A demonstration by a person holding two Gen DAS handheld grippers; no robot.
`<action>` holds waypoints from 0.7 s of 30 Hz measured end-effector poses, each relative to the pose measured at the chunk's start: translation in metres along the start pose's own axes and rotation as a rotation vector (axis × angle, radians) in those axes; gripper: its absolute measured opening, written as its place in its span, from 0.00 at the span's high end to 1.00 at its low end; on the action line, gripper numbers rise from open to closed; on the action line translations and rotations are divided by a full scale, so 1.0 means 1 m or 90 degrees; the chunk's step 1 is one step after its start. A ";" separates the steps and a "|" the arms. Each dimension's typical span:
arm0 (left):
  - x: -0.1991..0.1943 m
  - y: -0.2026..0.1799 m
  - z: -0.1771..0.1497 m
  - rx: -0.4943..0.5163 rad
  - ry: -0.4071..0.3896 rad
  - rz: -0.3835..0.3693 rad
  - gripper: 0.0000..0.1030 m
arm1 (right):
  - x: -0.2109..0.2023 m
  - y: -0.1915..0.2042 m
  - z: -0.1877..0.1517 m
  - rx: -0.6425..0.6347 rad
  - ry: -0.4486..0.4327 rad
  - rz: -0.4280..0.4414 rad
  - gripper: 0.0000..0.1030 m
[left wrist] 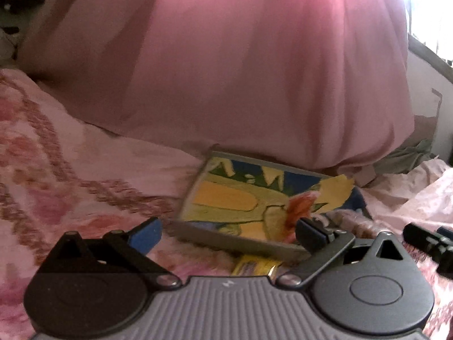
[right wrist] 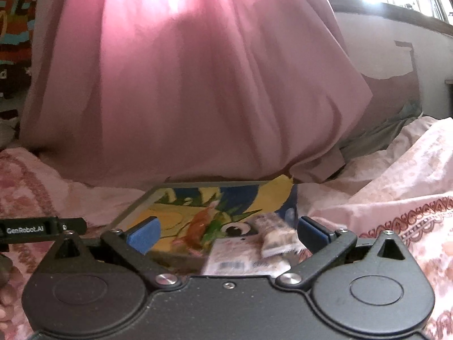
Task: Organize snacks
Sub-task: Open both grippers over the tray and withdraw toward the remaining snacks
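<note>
Your left tongs (left wrist: 228, 233) stand spread wide with nothing pinched, just in front of the colourful tray (left wrist: 226, 198) that lies on the bed's pink patterned bedspread (left wrist: 70, 170). Your right tongs (right wrist: 226, 233) are spread too, gripping nothing. On the tray's near right part lie 2 snack packets: a pale one with a barcode (right wrist: 237, 257) and a small crinkled one (right wrist: 276, 235), possibly overlapping, though blur hides it. A yellow packet (left wrist: 254, 266) lies just before the tray's front rim. Behind the tray rises a pink curtain (right wrist: 184, 85)

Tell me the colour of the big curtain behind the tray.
Pink curtain, clearest in the right wrist view.
</note>
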State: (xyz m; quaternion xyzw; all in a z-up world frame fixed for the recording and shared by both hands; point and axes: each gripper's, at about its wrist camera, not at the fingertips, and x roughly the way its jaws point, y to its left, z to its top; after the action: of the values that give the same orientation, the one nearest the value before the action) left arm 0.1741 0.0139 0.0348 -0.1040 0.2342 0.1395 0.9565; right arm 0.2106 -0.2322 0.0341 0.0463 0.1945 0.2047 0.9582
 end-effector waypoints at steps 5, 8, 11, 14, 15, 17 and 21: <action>-0.037 0.021 -0.011 0.001 -0.018 0.024 0.00 | -0.031 0.021 -0.012 -0.013 0.008 0.010 0.01; -0.055 0.033 -0.018 -0.003 -0.020 0.035 0.00 | -0.044 0.034 -0.019 -0.022 0.013 0.014 0.01; -0.073 0.041 -0.027 -0.002 -0.018 0.042 0.00 | -0.059 0.043 -0.026 -0.022 0.021 0.016 0.01; -0.090 0.045 -0.037 0.014 -0.015 0.033 0.00 | -0.074 0.050 -0.036 -0.022 0.037 0.016 0.01; -0.096 0.046 -0.041 0.026 -0.013 0.029 0.00 | -0.078 0.052 -0.039 -0.023 0.044 0.014 0.01; -0.103 0.047 -0.047 0.051 -0.006 0.024 0.00 | -0.085 0.057 -0.047 -0.026 0.059 0.015 0.01; -0.115 0.049 -0.055 0.080 0.001 0.006 0.00 | -0.097 0.066 -0.059 -0.035 0.088 0.014 0.01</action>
State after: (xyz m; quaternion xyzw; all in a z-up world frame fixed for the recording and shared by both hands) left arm 0.0376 0.0204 0.0354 -0.0428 0.2438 0.1286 0.9603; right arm 0.0810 -0.2114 0.0248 0.0079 0.2541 0.2230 0.9411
